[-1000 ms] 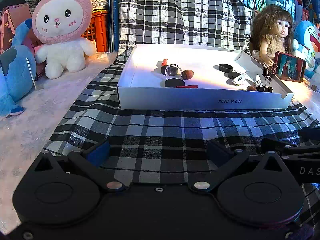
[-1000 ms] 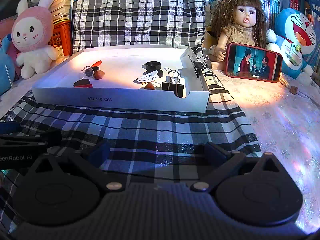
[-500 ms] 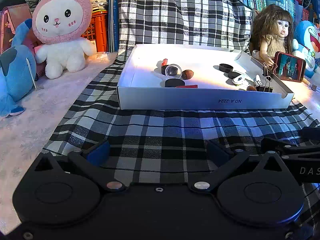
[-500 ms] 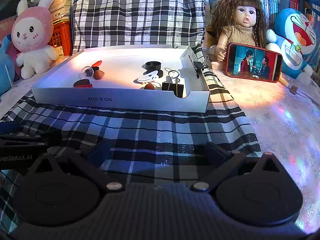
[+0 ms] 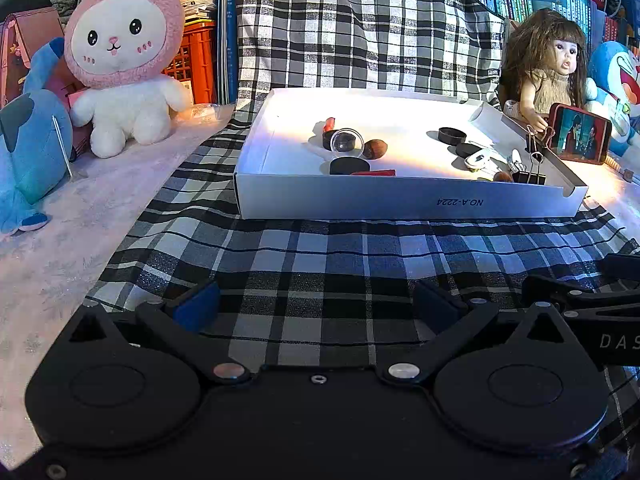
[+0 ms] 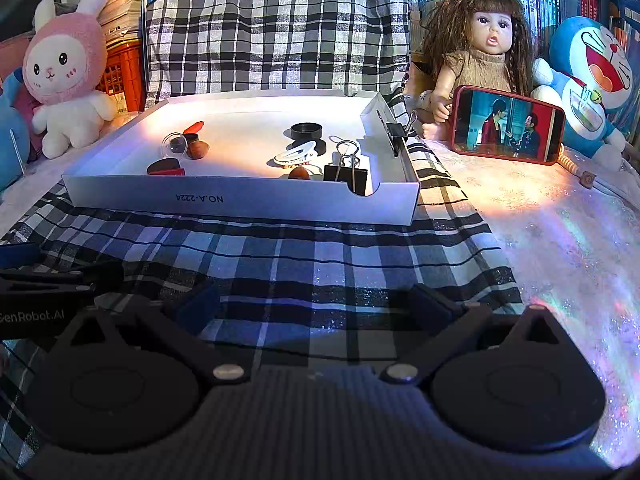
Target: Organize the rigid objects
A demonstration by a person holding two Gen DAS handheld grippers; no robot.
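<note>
A shallow white box lies on a checked cloth ahead of both grippers. Inside it lie a clear dome, a brown nut, a black ring cap, a white hair clip and a black binder clip. My left gripper hovers low over the cloth, short of the box, open and empty. Beside it, my right gripper is also open and empty.
A pink rabbit plush and a blue plush sit at the left. At the right sit a doll, a phone with a lit screen and a blue cat plush. Books fill the back.
</note>
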